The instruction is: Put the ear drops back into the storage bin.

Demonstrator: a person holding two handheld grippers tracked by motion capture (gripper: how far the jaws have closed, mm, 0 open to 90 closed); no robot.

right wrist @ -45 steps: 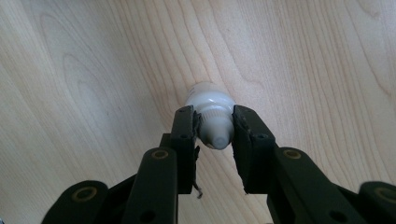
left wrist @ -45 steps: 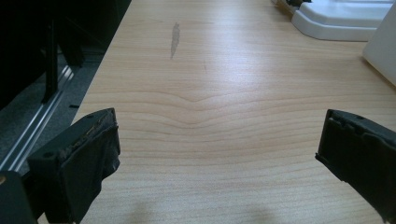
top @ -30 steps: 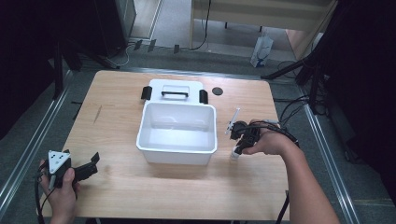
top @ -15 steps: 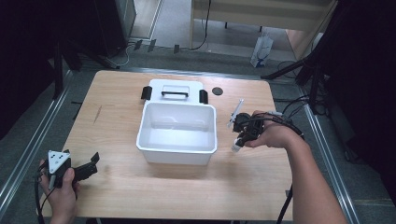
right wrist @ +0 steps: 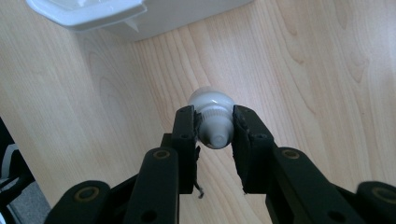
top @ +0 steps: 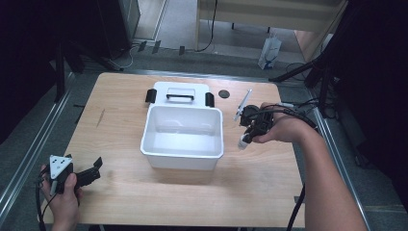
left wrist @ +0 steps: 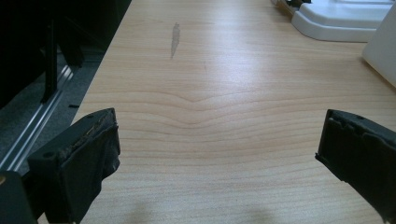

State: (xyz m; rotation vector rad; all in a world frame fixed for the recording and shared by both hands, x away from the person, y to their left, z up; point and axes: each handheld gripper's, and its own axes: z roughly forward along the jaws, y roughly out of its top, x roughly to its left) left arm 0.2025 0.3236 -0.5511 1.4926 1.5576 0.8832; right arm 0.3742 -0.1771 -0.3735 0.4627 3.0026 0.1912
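The right tool [right wrist: 214, 128] is clamped on the ribbed cap end of a small white plastic bottle [right wrist: 212, 116], the two black jaws bearing on opposite sides of the cap; the rounded body points down toward the light wooden desk [right wrist: 317, 70]. In the high view the right tool [top: 251, 129] holds the bottle [top: 244, 140] just beside the right wall of the open white rectangular plastic bin [top: 183, 137], above the desk surface and outside the bin. A thin white stick-like item [top: 243, 104] lies on the desk near the tool; its nature cannot be determined. The white lid with black handle and clips [top: 179, 92] lies behind the bin. The left tool [top: 91, 169], jaws wide apart and empty, rests at the near left corner of the desk. Risk: the grip covers only the narrow cap, so the bottle may pivot or slip out during transfer. A low carry over the rim could strike the bin wall and dislodge the bottle.
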